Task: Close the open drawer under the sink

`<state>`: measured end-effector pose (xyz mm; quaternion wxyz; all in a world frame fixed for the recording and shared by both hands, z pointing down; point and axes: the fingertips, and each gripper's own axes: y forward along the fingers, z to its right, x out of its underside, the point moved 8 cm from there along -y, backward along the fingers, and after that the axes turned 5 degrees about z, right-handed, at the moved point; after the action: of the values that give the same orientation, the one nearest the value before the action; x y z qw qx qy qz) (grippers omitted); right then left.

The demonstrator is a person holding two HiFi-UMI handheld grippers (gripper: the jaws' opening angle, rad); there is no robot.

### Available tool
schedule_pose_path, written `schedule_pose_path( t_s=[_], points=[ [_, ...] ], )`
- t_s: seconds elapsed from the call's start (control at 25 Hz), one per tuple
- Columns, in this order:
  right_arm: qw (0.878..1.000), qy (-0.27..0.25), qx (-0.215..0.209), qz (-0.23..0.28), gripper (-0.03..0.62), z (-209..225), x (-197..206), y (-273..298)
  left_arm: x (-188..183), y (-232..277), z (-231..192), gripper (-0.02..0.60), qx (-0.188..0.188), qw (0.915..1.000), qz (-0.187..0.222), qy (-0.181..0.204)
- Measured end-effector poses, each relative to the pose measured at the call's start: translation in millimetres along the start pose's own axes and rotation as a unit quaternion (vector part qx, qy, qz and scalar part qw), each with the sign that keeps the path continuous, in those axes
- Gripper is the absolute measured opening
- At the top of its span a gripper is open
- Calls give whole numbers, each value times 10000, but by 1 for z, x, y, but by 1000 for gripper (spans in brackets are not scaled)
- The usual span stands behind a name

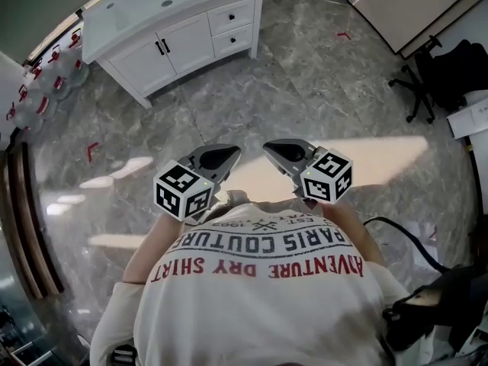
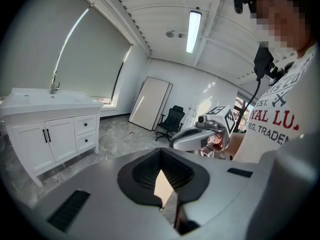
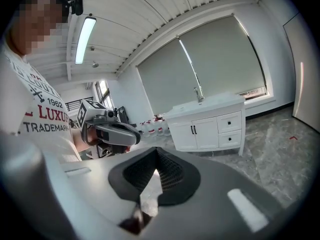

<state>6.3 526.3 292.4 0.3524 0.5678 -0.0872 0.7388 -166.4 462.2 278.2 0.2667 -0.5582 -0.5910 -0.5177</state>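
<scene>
The white sink cabinet [image 1: 164,29] stands far ahead at the upper left, across bare marble floor. Its two drawers [image 1: 232,27] sit on its right side, and both fronts look flush with the frame. The left gripper view shows the cabinet [image 2: 47,134] at the left, and the right gripper view shows it [image 3: 207,126] in the distance. I hold my left gripper [image 1: 223,155] and right gripper [image 1: 277,150] close to my chest, side by side and far from the cabinet. Both are shut with nothing in them.
A black office chair [image 1: 425,78] and a large white board [image 1: 396,2] stand at the right. Water bottles [image 1: 46,75] line the wall left of the cabinet. A black cable [image 1: 404,235] lies on the floor at my right. Red tape marks [image 1: 91,149] dot the floor.
</scene>
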Motion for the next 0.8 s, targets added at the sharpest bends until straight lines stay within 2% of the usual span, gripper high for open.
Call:
schedule_pose_path(
  t_s=[0.8],
  points=[
    [9998,-149,-21,155,0,-4,-4,-26,-4,8,26,0,-45,9998,43,162]
  ],
)
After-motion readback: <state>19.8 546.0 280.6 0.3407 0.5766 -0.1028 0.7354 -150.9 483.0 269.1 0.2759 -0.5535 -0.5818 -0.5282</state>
